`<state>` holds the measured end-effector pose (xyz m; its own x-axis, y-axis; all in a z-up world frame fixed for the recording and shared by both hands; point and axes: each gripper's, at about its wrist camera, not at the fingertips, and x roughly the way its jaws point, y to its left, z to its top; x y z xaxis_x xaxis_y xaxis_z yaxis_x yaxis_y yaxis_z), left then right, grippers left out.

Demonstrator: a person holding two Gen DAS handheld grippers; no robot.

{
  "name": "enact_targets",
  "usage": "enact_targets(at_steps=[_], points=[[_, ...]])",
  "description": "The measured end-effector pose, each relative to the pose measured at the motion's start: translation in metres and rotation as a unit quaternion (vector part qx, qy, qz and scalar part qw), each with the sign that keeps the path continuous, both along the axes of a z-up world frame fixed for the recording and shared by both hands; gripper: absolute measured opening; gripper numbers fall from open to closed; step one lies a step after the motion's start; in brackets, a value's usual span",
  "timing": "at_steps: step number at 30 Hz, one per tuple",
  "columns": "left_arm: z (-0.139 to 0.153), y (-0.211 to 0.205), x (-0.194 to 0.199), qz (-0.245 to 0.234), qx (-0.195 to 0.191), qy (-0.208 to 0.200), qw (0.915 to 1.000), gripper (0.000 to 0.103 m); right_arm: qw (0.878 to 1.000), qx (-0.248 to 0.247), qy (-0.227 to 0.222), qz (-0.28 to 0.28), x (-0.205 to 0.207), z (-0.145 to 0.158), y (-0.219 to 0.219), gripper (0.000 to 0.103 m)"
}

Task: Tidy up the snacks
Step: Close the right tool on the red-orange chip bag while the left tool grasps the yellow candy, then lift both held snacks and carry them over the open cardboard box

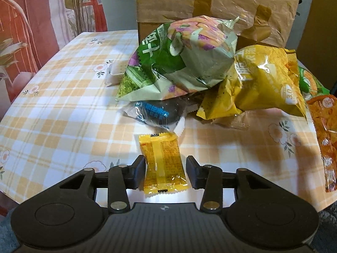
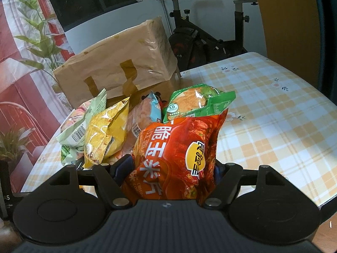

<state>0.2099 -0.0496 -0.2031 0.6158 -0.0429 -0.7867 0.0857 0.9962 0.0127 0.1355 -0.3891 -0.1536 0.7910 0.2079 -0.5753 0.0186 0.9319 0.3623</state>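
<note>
My left gripper [image 1: 165,174] is open, straddling a small yellow packet [image 1: 163,164] near the table's [image 1: 63,113] front edge. My right gripper [image 2: 171,172] clamps the orange chip bag [image 2: 179,158]. Snack pile [image 1: 200,73] mid-table; bare cloth left; cardboard box [image 1: 217,6] at far edge.

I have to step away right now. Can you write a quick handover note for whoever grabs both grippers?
Left gripper: open, straddling the small yellow packet flat on the table; left finger touching it, right one apart.
Right gripper: around the orange corn chip bag; grip unclear, pads hidden.
Pile by the taped cardboard box: green-pink bag, yellow bag, dark wrapped snack.
Done: nothing visibly sorted.
Left: close on the packet, place both, clear the pile.
</note>
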Motion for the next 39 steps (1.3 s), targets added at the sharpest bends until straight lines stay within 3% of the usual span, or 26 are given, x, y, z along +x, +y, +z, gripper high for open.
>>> enact_targets(at_steps=[4,7,13,19,27,39], points=[[-0.002,-0.001,0.002,0.004,0.006,-0.010,0.9999,0.050,1.000,0.000,0.003,0.001,0.001,-0.001,0.000,0.075],[-0.001,-0.002,0.000,-0.014,0.002,-0.013,0.9998,0.034,1.000,0.001,0.005,0.000,0.001,-0.001,0.000,0.075],[0.008,0.003,-0.007,-0.018,-0.001,-0.013,0.9998,0.033,1.000,0.001,-0.001,-0.010,0.000,0.002,-0.004,0.075],[0.033,0.012,-0.020,-0.010,-0.004,-0.053,0.9985,0.033,0.999,-0.007,-0.021,-0.026,-0.005,0.013,-0.010,0.075],[0.052,0.034,-0.021,0.027,-0.024,-0.073,0.9967,0.033,0.998,-0.009,-0.046,-0.050,-0.013,0.026,-0.021,0.075],[0.121,0.059,0.003,0.022,-0.054,-0.166,0.9844,0.033,0.993,-0.027,-0.106,-0.037,0.012,0.067,-0.015,0.075]])
